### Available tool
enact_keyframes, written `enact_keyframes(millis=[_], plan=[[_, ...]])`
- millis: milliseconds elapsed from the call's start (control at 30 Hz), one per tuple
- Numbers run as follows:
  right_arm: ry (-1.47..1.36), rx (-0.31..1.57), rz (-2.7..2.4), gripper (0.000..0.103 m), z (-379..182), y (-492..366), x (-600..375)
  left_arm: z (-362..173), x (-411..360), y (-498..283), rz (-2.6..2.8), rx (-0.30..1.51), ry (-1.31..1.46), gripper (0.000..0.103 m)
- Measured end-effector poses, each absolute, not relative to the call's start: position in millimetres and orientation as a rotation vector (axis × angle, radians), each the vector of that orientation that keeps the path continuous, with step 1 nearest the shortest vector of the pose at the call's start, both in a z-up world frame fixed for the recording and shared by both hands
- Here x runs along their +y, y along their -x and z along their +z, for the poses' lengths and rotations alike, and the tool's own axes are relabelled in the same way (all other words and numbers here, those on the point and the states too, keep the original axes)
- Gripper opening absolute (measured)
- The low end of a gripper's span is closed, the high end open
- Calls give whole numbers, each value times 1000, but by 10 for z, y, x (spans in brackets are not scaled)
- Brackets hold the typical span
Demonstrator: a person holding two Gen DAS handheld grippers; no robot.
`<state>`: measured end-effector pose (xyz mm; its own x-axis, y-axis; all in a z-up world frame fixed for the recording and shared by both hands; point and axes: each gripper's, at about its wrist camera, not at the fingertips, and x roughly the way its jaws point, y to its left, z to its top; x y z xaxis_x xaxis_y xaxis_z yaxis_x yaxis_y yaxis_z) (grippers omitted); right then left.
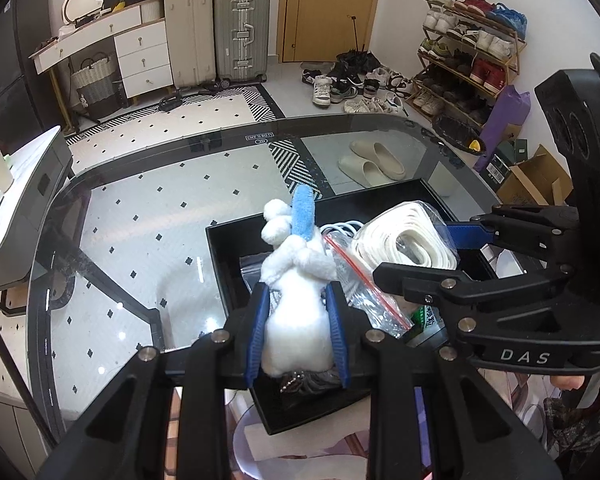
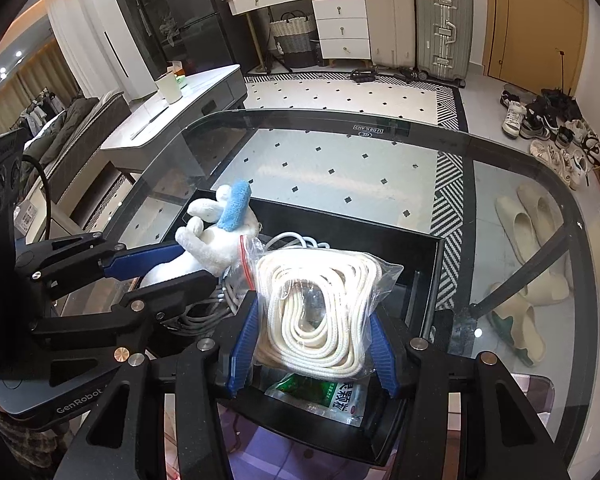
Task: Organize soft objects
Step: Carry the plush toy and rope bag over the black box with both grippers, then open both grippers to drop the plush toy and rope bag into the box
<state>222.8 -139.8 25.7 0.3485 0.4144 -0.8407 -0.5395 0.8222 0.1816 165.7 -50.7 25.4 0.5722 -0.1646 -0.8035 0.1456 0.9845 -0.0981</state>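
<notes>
My left gripper (image 1: 298,292) is shut on a white plush toy with a blue ear (image 1: 296,280), held above the black tray (image 1: 220,256); the toy also shows in the right wrist view (image 2: 216,236). My right gripper (image 2: 312,320) is shut on a clear zip bag of coiled white rope (image 2: 316,304), held over the same tray (image 2: 428,276). In the left wrist view the rope bag (image 1: 404,244) hangs right of the toy, with the right gripper (image 1: 428,248) closed on it. The left gripper (image 2: 172,264) reaches in from the left in the right wrist view.
The tray holds a white cable (image 2: 296,240), dark cords (image 2: 204,312) and a green packet (image 2: 324,396). It sits on a glass table (image 2: 340,168) with a dark rim. A grey side table (image 2: 180,112) stands beyond on the left. Slippers (image 2: 532,248) lie on the floor below.
</notes>
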Motion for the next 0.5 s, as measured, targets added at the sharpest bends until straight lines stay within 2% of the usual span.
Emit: enact_keyframes(millis=[167, 367, 433, 500], plan=[[129, 1045, 622, 56, 243, -2233, -1422, 247, -489, -1646, -170, 953, 18, 30], [117, 1045, 616, 58, 255, -2257, -1494, 267, -529, -1614, -180, 960, 15, 44], [120, 1041, 609, 59, 286, -2256, -1522, 295, -551, -1587, -191, 958, 13, 51], [121, 1029, 593, 67, 321, -2247, -1554, 333, -553, -1560, -188, 950, 13, 56]])
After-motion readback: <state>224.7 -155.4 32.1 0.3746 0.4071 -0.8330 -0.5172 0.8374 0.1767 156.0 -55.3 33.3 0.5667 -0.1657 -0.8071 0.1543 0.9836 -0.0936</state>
